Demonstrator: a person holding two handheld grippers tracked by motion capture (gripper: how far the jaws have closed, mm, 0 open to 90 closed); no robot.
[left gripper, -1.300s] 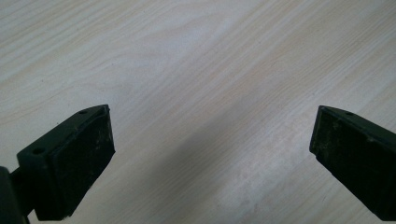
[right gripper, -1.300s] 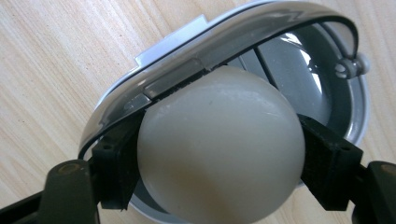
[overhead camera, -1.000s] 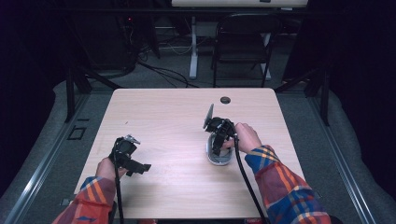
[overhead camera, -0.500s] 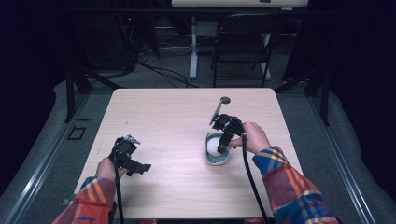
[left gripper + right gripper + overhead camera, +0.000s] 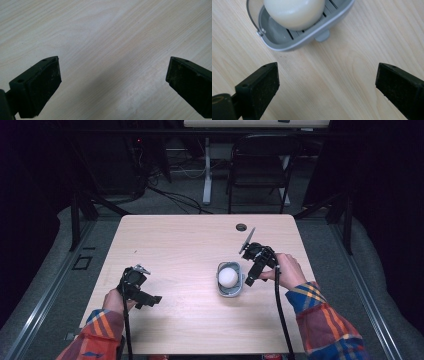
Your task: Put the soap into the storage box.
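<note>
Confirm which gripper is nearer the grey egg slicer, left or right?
Right. The right gripper sits just beside the egg slicer, jaws open and apart from it. The left gripper rests far off over bare table.

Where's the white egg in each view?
High view: egg right of centre, in the grey slotted dish.
Right gripper view: top centre-left, beyond the open jaws.
Left gripper view: bare tabletop.
Shared landmark: the dish's grey rim.

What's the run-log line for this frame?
right gripper: open, jaws just opened, nothing between | egg: in grey dish | left gripper: open over table
</note>
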